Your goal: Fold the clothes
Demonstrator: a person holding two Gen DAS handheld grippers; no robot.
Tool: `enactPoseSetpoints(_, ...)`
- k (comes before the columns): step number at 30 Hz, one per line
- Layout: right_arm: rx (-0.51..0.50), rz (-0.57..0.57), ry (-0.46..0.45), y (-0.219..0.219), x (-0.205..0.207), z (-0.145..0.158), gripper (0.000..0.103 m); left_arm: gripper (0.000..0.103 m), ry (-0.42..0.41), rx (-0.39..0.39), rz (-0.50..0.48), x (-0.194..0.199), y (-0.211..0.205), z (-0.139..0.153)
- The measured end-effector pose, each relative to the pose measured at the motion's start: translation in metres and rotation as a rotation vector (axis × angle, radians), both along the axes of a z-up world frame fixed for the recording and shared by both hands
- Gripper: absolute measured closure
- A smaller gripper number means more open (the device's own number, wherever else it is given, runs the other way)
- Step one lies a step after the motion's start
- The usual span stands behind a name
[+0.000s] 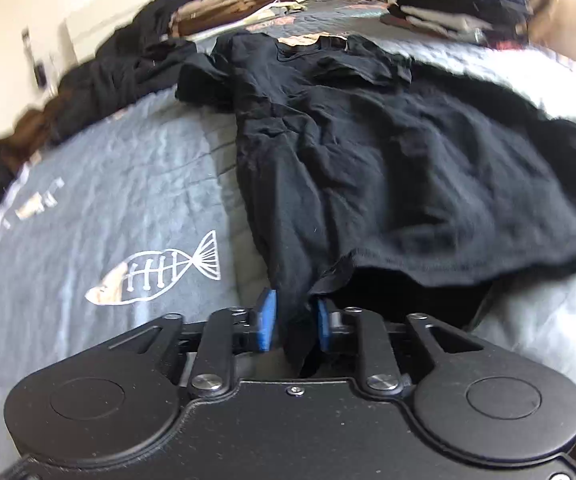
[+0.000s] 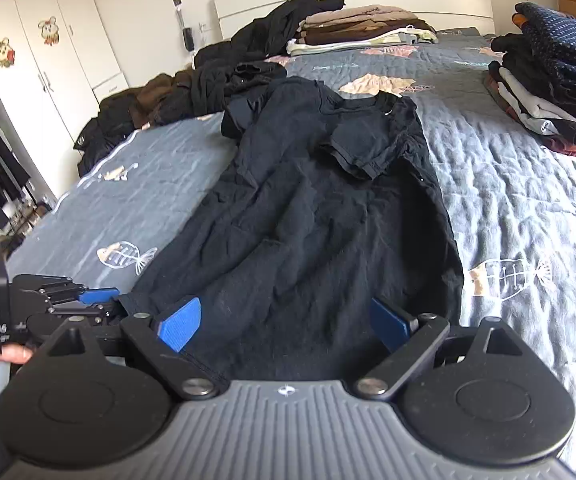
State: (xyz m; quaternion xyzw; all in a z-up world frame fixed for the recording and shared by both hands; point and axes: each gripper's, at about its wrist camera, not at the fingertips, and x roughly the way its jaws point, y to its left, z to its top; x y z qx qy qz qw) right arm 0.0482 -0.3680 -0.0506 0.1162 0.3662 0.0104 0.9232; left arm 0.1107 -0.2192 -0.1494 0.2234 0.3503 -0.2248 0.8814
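Shirt (image 2: pixel 312 216) spread flat on our bed (image 2: pixel 528 200), hem nearest us.
Our left gripper (image 1: pixel 294 320) pinches a bunched hem corner between its blue pads; our right gripper (image 2: pixel 284 320) hangs over the hem, fingers spread wide, gripping nothing.

Bright daylight, soft shadows; left view motion-blurred, right sharp, fisheye bending at both views' edges.
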Motion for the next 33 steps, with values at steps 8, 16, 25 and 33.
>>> enactPoseSetpoints(8, -0.037, 0.003, 0.035, 0.016, 0.003, -0.022, 0.012, 0.082, -0.028, -0.043, 0.052, -0.009, 0.011, -0.011)
enactPoseSetpoints(16, -0.064, 0.03, 0.04, 0.036, 0.003, -0.029, 0.012, 0.1, -0.073, -0.022, 0.028, -0.007, 0.025, 0.016)
enactPoseSetpoints(25, -0.076, -0.022, 0.082, 0.027, 0.006, -0.041, 0.012, 0.102, -0.132, 0.088, 0.003, 0.008, 0.072, 0.072)
enactPoseSetpoints(33, -0.057, -0.04, 0.058, 0.022, 0.001, -0.032, 0.012, 0.033, -0.002, -0.023, -0.068, -0.014, 0.044, 0.041)
